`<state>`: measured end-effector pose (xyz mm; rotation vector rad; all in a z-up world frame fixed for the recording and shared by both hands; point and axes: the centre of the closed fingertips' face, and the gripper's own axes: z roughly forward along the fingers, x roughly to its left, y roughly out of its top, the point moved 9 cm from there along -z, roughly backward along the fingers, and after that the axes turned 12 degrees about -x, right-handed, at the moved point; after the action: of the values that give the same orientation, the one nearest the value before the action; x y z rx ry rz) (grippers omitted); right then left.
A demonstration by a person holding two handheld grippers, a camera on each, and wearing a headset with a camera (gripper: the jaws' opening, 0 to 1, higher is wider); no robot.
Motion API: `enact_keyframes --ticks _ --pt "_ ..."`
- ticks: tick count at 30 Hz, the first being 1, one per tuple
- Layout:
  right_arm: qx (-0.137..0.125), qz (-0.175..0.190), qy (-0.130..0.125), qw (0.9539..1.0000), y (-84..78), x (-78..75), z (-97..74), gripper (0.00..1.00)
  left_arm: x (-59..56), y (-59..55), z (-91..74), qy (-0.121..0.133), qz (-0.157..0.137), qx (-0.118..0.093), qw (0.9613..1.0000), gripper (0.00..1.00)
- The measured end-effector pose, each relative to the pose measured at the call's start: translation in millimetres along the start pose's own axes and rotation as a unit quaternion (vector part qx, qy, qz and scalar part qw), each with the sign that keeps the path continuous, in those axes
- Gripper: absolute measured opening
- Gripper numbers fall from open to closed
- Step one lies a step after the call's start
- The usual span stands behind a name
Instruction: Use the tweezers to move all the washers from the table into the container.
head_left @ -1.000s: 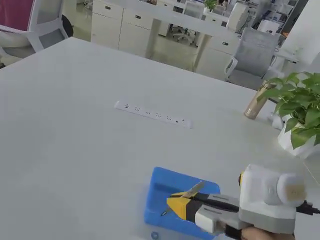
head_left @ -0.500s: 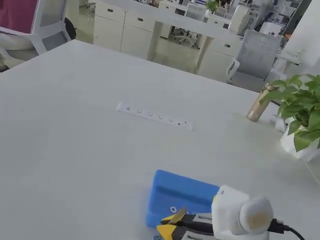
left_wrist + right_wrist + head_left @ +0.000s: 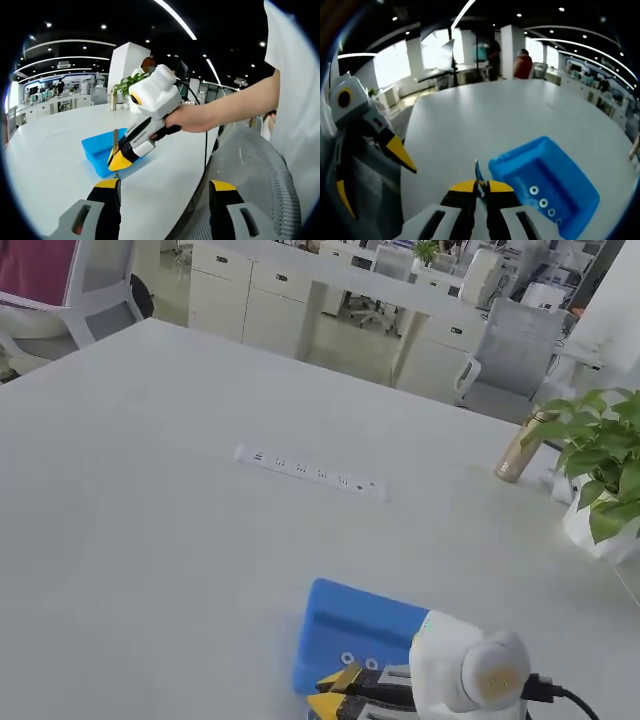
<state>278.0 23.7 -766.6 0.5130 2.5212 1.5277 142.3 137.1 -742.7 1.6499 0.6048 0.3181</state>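
The right gripper's jaws are clamped on the tweezers, whose tips point down at the tabletop just beside the blue container. Several washers lie in a row inside the container. The left gripper hangs off the tabletop's edge, jaws wide apart.

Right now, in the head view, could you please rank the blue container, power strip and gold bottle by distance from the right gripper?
From the right gripper, tongs shut on tweezers:
1. Blue container, directly ahead.
2. Power strip, mid-table.
3. Gold bottle, far right edge.
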Motion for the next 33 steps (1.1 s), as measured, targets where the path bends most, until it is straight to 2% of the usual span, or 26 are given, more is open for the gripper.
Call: enact_keyframes --ticks 2,6,14,17,20,23,27,31,33 --pt "0.004 0.003 0.006 1.0000 0.1 0.5 -0.9 0.03 -0.1 -0.1 -0.1 0.000 0.001 0.001 1.0000 0.72" --pt "-0.018 0.019 0.007 0.9996 7.8 2.5 -8.7 0.03 0.1 -0.3 -0.3 0.001 0.001 0.001 1.0000 0.71" --pt "-0.065 0.037 0.007 0.9972 38.5 2.2 -31.3 0.03 -0.4 -0.2 -0.3 0.000 0.001 0.000 1.0000 0.71" --pt "-0.093 0.042 -0.006 0.9948 51.4 -6.7 -39.0 0.03 0.0 -0.1 -0.4 0.002 0.000 -0.001 1.0000 0.71" --pt "-0.107 0.054 -0.030 0.9923 57.5 -25.8 -43.6 0.03 0.5 0.3 -0.5 0.004 -0.001 -0.003 1.0000 0.71" --pt "-0.109 0.077 -0.059 0.9893 56.7 -45.1 -42.7 0.03 0.9 0.3 -0.5 0.005 0.000 -0.003 1.0000 0.71" --pt "-0.085 0.109 -0.081 0.9870 47.1 -68.1 -33.6 0.03 0.7 0.3 -0.4 0.003 0.001 -0.002 1.0000 0.71" --pt "-0.068 0.133 -0.085 0.9851 39.9 -77.2 -21.3 0.03 0.8 0.3 -0.6 0.004 0.000 -0.003 1.0000 0.71" --pt "-0.055 0.131 -0.079 0.9866 37.2 -77.6 -13.7 0.03 1.0 0.3 -0.8 0.004 -0.002 -0.003 1.0000 0.71"
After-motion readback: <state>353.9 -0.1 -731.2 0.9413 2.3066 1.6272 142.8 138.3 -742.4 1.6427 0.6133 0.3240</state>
